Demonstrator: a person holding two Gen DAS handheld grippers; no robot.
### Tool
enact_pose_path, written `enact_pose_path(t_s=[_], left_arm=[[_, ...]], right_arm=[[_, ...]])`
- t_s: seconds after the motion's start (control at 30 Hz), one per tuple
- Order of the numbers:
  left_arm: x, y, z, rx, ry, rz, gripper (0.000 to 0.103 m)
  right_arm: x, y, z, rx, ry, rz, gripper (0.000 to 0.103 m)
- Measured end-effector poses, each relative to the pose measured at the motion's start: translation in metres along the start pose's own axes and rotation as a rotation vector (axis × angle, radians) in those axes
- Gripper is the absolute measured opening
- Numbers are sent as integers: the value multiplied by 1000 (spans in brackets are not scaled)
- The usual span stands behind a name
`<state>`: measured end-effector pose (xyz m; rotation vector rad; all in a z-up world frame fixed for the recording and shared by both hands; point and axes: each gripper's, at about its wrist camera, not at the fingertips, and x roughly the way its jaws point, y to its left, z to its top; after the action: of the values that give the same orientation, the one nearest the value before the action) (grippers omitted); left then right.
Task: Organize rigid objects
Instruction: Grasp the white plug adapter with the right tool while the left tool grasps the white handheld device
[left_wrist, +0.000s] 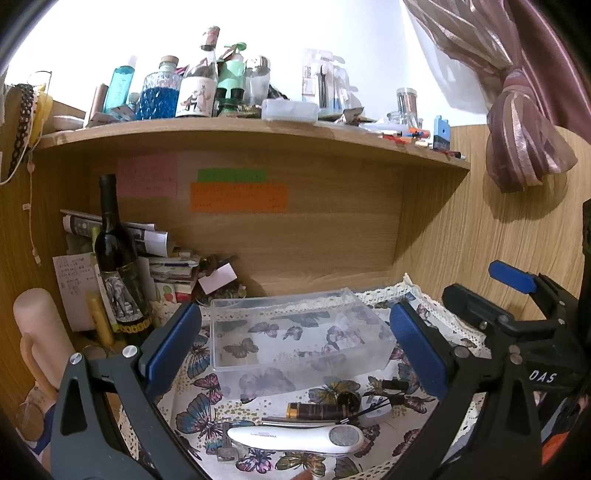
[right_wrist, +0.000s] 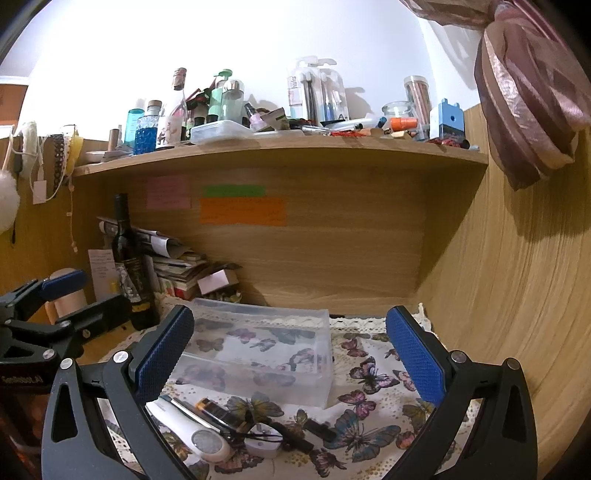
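A clear plastic box (left_wrist: 295, 339) stands empty on a butterfly-print cloth (left_wrist: 199, 417). In front of it lie a white handheld device (left_wrist: 295, 437), a dark battery-like cylinder (left_wrist: 317, 410), and small black items with a wire (left_wrist: 376, 400). My left gripper (left_wrist: 295, 350) is open and empty, its blue pads either side of the box. My right gripper (right_wrist: 291, 354) is open and empty; the box (right_wrist: 266, 350) sits toward its left pad. The white device (right_wrist: 188, 428) and cylinder (right_wrist: 221, 413) lie low left there.
A dark wine bottle (left_wrist: 118, 266) and stacked papers (left_wrist: 162, 258) stand at the back left. A wooden shelf (left_wrist: 258, 136) above holds several bottles and jars. A wood panel (right_wrist: 517, 295) closes the right side. A pink curtain (left_wrist: 524, 110) hangs upper right.
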<state>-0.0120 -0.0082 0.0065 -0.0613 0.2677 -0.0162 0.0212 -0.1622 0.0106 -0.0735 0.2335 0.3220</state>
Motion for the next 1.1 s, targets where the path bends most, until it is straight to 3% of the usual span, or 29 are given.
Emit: enact_pose_path(t_s=[0.13,0.27,0.47,0.7,0.87,1.1], left_arm=[[13,5,-9,-36,60,-4,103],[31,5,-24,-51,149,8,86],[61,-6,-55,-45,278,14,86],[95,-24,-95,-13,424,45,86],[99,-27,-112,17,469,69,86],[74,-7,-119,7,463,85,86]], right_arm=[[4,-7,-7,6,13,-17,103],[16,-19,-19,24,74,-27,88],[35,-37,-44,63,196,-12,76],[41,-43,-69,69,279,7,76],[47,-41,-82,73,338,37,76],[54,-29,-100,61,407,78,76]])
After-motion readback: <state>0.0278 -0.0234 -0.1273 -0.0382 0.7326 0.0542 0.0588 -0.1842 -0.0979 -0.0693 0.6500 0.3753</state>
